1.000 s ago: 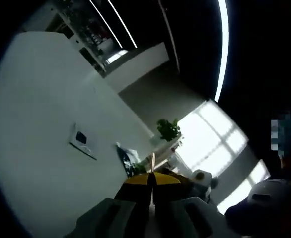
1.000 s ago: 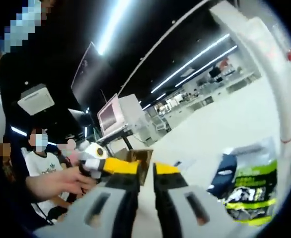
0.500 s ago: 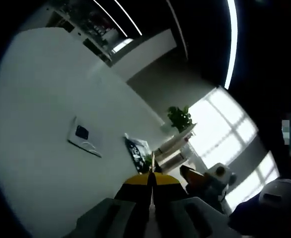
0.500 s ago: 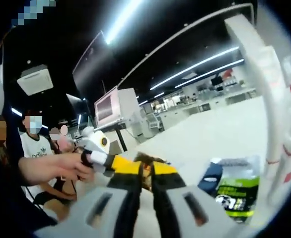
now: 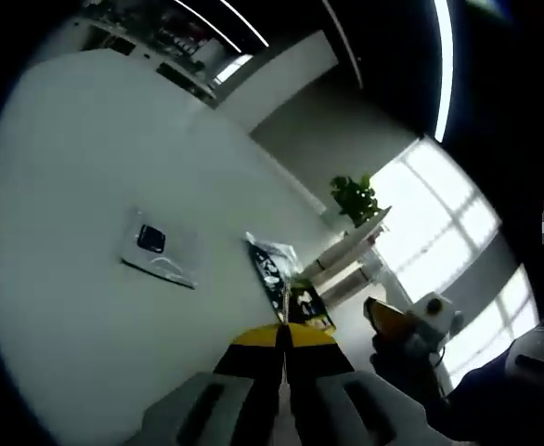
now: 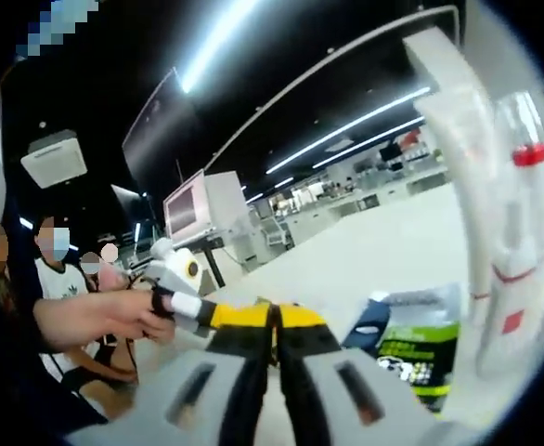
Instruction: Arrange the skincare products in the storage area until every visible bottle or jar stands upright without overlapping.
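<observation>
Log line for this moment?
left gripper: shut, empty | right gripper: shut, empty | green sachet: flat on table | red-capped bottle: upright, untouched

left gripper [image 5: 284, 336]: yellow tips, grey body
right gripper [image 6: 273, 319]: yellow tips, grey body
sachet [image 6: 413, 346], right of the right gripper: green, black and white print
tube [image 6: 511, 269], beyond the sachet: clear, red cap
table [image 5: 86, 167]: plain white
</observation>
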A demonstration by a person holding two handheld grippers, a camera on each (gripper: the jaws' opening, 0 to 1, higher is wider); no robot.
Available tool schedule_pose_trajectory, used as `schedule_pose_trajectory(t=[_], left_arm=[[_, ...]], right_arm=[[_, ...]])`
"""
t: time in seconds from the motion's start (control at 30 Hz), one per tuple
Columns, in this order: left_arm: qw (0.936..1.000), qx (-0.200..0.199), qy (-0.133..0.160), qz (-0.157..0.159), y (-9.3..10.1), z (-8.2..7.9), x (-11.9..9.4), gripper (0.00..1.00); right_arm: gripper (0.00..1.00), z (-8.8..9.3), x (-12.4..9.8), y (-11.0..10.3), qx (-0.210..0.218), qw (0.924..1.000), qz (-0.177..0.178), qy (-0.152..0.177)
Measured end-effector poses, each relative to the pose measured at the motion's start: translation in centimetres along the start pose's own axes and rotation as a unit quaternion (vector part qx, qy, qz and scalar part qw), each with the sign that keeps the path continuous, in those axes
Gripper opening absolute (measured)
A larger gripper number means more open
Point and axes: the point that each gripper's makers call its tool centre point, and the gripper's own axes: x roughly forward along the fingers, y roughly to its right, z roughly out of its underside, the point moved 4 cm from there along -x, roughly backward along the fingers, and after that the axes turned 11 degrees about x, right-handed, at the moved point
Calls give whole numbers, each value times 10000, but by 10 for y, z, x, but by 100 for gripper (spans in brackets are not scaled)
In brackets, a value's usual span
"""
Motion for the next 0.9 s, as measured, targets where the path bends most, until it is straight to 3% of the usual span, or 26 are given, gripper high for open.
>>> schedule_pose_trajectory(t=[0.4,0.57,0.7,0.9], left_arm=[[9992,253,-137,-263,-2,3,3,0],[9965,598,-226,-534,-4,5,4,0],[9897,1061,-400,-868,-10,9,4,0],[9833,1400,-556,-1024,-9,14,9,0]], right_arm=[[1,-4,-1,5,1,10000,45,17],[1,-2,-2,8,-24,9999,121,-34],[1,2,-2,9,-251,9992,225,-236],[1,17,7,3,-928,9923,265,-770]])
